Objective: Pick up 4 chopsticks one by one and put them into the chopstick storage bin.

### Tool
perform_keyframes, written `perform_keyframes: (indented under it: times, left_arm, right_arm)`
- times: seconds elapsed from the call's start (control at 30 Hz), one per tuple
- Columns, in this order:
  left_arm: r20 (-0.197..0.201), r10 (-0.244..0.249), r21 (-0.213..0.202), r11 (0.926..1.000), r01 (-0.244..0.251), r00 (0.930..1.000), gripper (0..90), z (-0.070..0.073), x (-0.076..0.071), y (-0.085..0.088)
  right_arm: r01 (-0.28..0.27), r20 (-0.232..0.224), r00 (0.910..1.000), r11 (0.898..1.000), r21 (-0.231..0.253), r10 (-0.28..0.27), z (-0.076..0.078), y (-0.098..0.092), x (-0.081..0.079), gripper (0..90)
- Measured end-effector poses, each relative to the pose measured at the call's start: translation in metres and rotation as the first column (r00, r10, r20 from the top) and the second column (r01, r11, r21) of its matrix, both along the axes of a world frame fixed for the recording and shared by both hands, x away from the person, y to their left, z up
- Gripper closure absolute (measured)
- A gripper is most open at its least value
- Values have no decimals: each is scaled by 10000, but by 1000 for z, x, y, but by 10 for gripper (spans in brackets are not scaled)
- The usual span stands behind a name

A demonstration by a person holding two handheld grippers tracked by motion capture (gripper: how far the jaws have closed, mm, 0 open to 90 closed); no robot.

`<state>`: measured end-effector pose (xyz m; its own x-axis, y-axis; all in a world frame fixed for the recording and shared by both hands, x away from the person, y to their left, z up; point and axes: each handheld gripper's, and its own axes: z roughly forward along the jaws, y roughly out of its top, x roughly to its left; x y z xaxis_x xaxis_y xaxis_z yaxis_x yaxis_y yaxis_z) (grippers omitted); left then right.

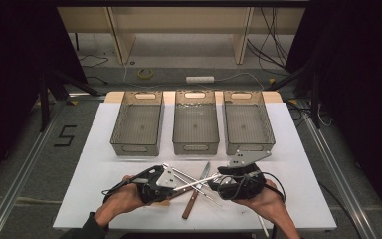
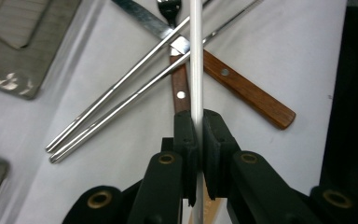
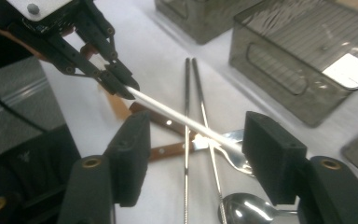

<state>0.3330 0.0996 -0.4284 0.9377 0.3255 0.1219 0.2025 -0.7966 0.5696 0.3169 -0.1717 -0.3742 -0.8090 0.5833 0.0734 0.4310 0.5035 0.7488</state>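
1. Left tongs (image 2: 197, 135) pinch a white chopstick (image 2: 196, 60), held above the tabletop (image 1: 104, 149).
2. Right tongs (image 3: 193, 161) are spread, the chopstick's far end between them, untouched.
3. Below — metal chopsticks (image 3: 186, 98) and wooden-handled cutlery (image 2: 247, 88).

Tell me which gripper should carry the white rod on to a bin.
Left. The left gripper is clamped on the white rod, while the right gripper stands open around it, pads clear. The bins lie just beyond the cutlery pile, so it likely needs no regrasp.
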Motion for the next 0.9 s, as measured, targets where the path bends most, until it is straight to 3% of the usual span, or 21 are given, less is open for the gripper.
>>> perform_keyframes:
  times: [0.23,0.43,0.53,0.77,0.9]
  left_arm:
    - [67,997,-454,9940,-992,9950,847,6,7,11]
    - [-91,1909,-915,9773,-1909,9816,847,12,14,23]
    - [-120,2330,-1138,9658,-2329,9724,846,15,18,29]
    - [-495,3185,-1719,9309,-3222,9466,845,22,31,46]
    - [-507,3606,-1918,9117,-3634,9313,845,26,40,57]
  right_arm:
    - [758,143,9970,9971,68,-758,-5,-9,-6,351]
    - [1602,208,9868,9869,186,-1606,-18,-24,-9,344]
    - [1954,141,9806,9806,167,-1957,-26,-34,-14,345]
    - [2355,16,9719,9718,126,-2355,-39,-48,-22,337]
    - [2526,-6,9675,9672,285,-2527,-42,-59,-29,333]
